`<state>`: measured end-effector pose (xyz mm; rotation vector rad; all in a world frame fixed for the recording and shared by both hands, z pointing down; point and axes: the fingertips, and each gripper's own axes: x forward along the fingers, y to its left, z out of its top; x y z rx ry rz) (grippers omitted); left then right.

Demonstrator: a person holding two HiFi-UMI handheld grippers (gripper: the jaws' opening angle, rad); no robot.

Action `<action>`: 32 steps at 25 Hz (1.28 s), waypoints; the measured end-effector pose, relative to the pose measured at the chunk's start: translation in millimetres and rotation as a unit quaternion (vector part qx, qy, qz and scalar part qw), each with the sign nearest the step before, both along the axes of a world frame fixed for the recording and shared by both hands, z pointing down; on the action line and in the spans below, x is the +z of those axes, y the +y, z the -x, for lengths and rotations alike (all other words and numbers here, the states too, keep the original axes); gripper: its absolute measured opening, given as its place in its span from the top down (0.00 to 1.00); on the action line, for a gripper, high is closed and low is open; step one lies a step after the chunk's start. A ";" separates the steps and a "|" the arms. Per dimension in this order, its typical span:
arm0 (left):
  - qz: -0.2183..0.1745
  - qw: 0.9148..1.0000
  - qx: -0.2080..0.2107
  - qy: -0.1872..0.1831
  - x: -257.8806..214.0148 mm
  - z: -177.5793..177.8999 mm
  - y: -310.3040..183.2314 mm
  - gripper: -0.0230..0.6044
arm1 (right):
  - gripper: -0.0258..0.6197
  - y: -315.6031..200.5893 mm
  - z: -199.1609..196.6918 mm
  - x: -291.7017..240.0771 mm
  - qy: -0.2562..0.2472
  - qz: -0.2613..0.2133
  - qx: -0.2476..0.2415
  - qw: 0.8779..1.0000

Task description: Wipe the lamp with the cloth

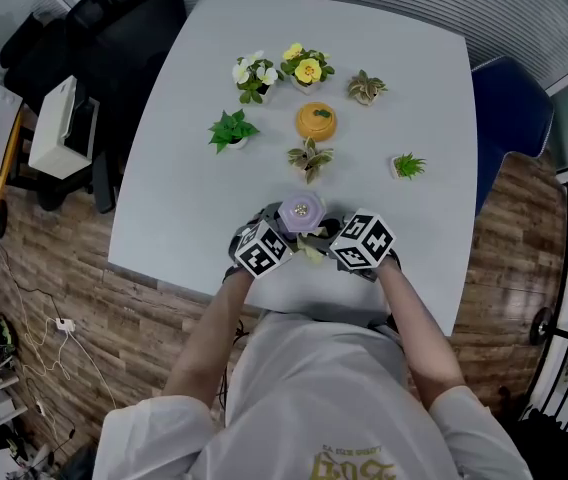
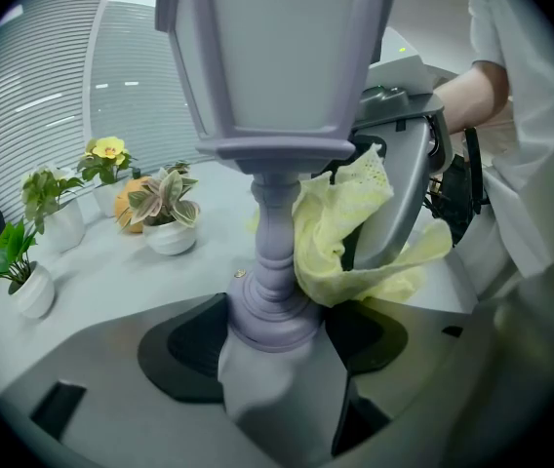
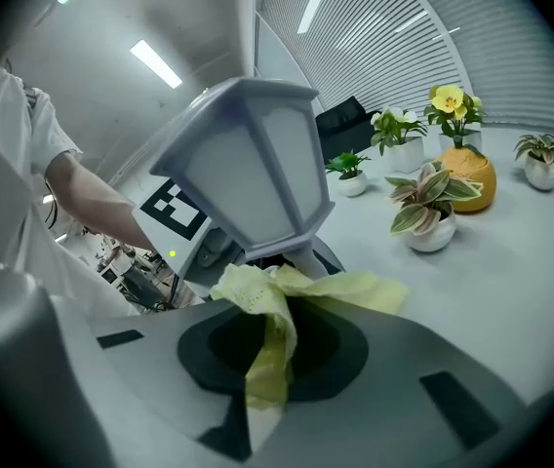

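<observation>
A pale lilac lantern-shaped lamp (image 1: 302, 211) stands near the table's front edge, between both grippers. My left gripper (image 2: 269, 334) is shut on the lamp's (image 2: 275, 66) base, its turned stem rising straight out of the jaws. My right gripper (image 3: 275, 359) is shut on a yellow cloth (image 3: 287, 295), which is bunched against the stem just under the lamp's (image 3: 248, 169) shade. From the left gripper view the cloth (image 2: 340, 237) hangs at the right side of the stem, with the right gripper (image 2: 409, 178) behind it. From above, the cloth (image 1: 312, 252) shows as a small yellow patch between the marker cubes.
Several small potted plants (image 1: 232, 130) and a flowering pot (image 1: 306, 68) stand on the white table (image 1: 194, 208) beyond the lamp, around an orange round pot (image 1: 316, 121). A dark chair (image 1: 114, 28) is at the table's left, a blue chair (image 1: 509, 113) at its right.
</observation>
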<state>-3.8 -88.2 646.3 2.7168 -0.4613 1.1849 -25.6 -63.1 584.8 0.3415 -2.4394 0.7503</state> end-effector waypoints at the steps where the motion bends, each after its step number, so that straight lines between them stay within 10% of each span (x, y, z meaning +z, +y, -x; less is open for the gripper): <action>1: 0.000 1.000 0.000 0.000 0.1 0.0 -0.2 0.46 | 0.89 -0.3 -0.2 0.3 -0.001 0.002 -0.001 1.000; 32: 0.005 1.000 0.024 0.010 -2.3 0.2 3.0 0.46 | 0.89 -1.3 -13.7 10.7 -0.042 0.069 0.001 0.997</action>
